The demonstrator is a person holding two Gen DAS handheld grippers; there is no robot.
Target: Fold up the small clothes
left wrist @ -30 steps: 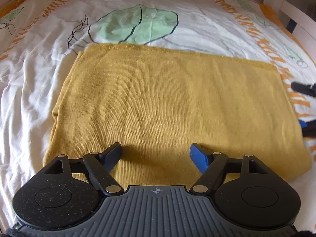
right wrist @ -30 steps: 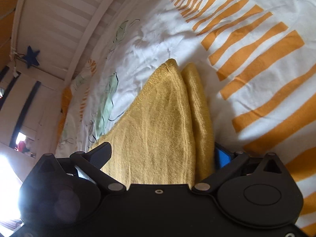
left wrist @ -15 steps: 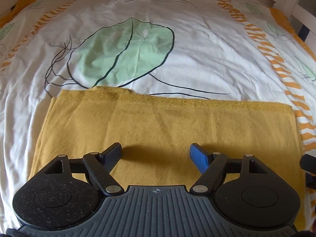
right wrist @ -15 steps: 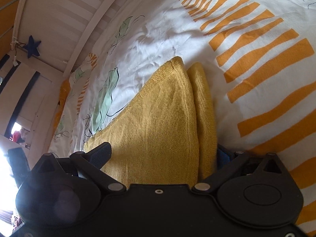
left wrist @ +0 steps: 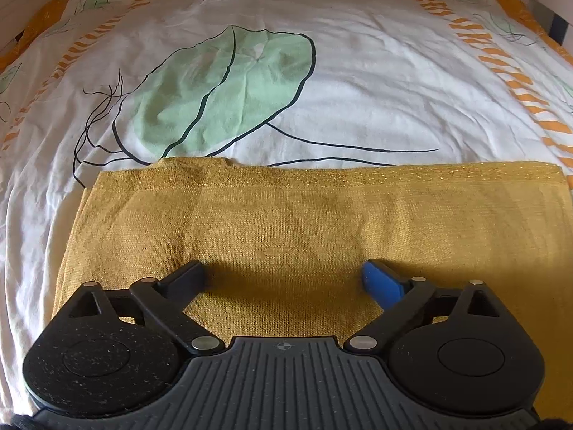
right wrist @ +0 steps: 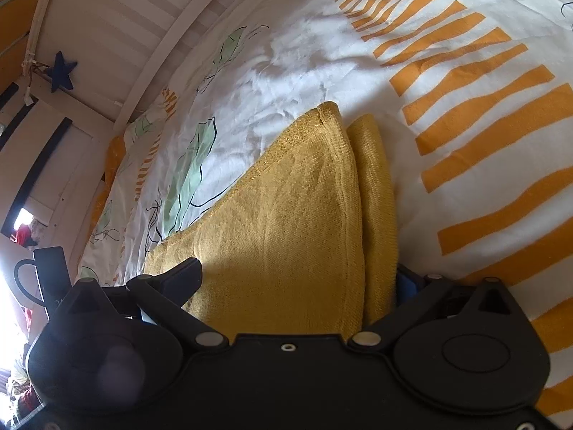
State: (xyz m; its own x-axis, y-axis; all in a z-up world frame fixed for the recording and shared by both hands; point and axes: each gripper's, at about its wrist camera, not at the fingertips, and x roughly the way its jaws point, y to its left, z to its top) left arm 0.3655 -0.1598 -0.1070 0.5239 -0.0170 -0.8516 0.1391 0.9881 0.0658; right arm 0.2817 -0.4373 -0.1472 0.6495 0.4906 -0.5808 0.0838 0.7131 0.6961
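A mustard-yellow knitted garment (left wrist: 304, 222) lies folded flat on the bed, its far edge straight across the left wrist view. My left gripper (left wrist: 283, 276) hovers over the near part of it. Its jaws are opening wide, and only the flat cloth lies beneath them, not pinched. In the right wrist view the garment (right wrist: 286, 222) shows its folded right end as two stacked layers. My right gripper (right wrist: 297, 272) stands wide around that end. The black finger (right wrist: 182, 276) rests on top, the blue finger (right wrist: 404, 283) is partly hidden beside the fold, and the pads do not press.
The white bedsheet (left wrist: 358, 89) has a green leaf print (left wrist: 222, 89) and orange stripes (right wrist: 465, 107). A white slatted bed rail (right wrist: 143, 36) with a blue star (right wrist: 62, 71) runs along the far side. A dark block with a cable loop (right wrist: 46, 276) sits at the left edge.
My left gripper slid forward over the garment toward its far edge, then its jaws spread wider. The right gripper stayed at the folded end and rolled slightly.
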